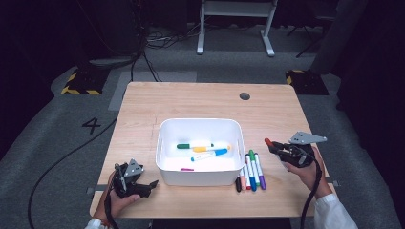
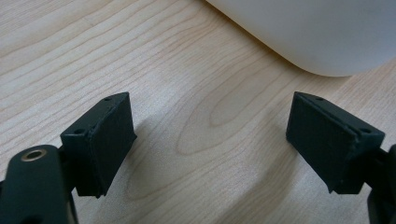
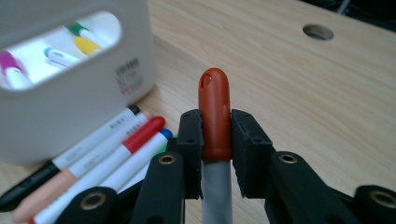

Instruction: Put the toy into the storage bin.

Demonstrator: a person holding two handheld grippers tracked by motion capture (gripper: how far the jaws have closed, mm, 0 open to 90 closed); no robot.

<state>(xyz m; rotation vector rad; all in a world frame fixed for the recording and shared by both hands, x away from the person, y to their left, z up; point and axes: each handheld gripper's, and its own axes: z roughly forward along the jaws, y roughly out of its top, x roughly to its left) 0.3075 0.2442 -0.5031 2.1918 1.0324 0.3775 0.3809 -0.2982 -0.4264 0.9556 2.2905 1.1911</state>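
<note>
The right gripper has its fingers clenched on the brown-red cap of a marker, gripping it near the cap's base with the grey barrel running back between the arms. In the high view that gripper hangs above the counter, just right of the white bin and beyond the row of loose markers that lie against the bin's right wall. The left gripper rests low over bare wood at the near left, fingers released and wide apart with nothing between them, the bin's rounded corner just ahead. The step in hand looks like carrying this marker over the rim to join the green, yellow and blue ones inside. To do it well, keep the grip firm, since a hold on the cap alone could let the pen swing or slip; lift clear of the wall, come over the open middle, lower it close to the floor of the bin, then let go.
</note>
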